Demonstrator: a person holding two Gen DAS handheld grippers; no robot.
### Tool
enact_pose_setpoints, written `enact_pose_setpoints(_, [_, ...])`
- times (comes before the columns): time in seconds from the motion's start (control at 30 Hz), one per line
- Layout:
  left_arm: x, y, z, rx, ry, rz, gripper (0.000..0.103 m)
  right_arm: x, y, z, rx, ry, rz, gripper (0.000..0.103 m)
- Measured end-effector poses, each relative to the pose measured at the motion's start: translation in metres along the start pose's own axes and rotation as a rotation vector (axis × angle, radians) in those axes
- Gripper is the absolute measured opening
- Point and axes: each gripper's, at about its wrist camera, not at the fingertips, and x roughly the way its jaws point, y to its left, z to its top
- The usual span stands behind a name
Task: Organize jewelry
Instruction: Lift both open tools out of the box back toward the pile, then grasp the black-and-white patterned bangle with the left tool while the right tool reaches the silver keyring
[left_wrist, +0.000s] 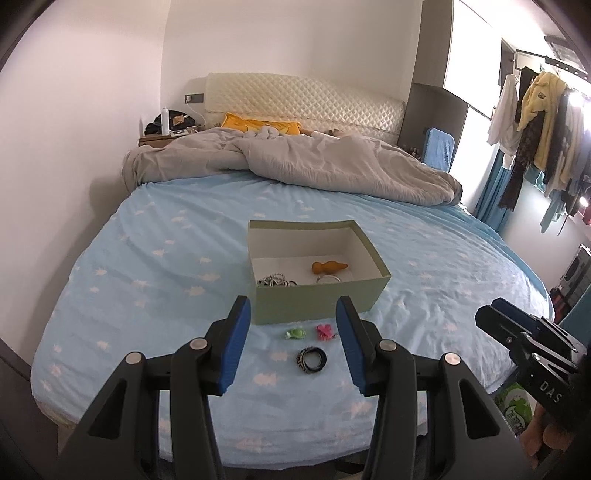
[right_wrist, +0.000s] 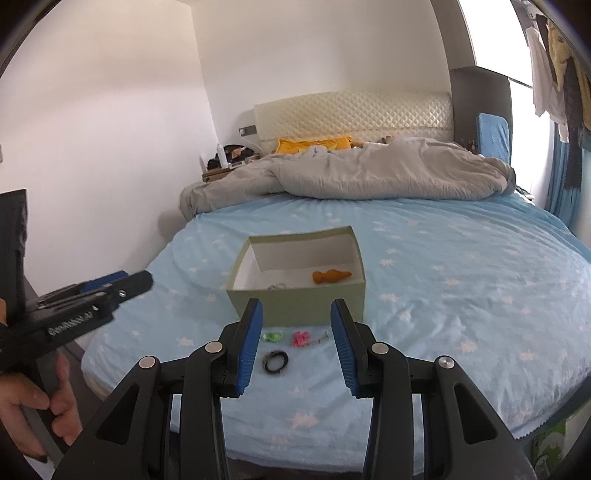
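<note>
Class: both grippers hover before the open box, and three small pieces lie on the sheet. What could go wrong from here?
1. The black ring lies flat on the soft blue sheet; pads may pinch fabric instead.
2. The green piece and pink piece lie close together, so one grab could disturb both.
3. The light box could get shoved.

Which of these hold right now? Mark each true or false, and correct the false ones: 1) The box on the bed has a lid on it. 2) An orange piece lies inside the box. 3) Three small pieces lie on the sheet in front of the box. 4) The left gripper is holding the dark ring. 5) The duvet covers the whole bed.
1) False. The green box is open, with no lid on it.
2) True. The orange piece lies on the box floor.
3) True. The green piece, the pink piece and the dark ring lie on the sheet.
4) False. The left gripper is open and empty; the ring lies on the sheet.
5) False. The grey duvet is bunched near the headboard.
</note>
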Motion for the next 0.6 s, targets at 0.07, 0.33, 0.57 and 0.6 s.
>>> enact_pose_setpoints(0.07, [0.001,0.000,-0.007,0.003,0.006,0.007,0.049,0.000,-0.003,-0.007,0.007,0.007,-0.003,0.036])
enact_pose_setpoints(0.33, [0.012,0.000,-0.035,-0.006,0.032,-0.004,0.049,0.006,-0.010,-0.033,-0.004,0.010,0.009,0.036])
enact_pose_setpoints(0.57, [0.025,0.004,-0.058,-0.018,0.071,-0.011,0.049,0.021,-0.022,-0.053,0.013,0.036,0.019,0.036])
enact_pose_setpoints(0.6, [0.028,0.004,-0.061,-0.016,0.080,-0.013,0.049,0.025,-0.024,-0.055,0.017,0.045,0.016,0.036])
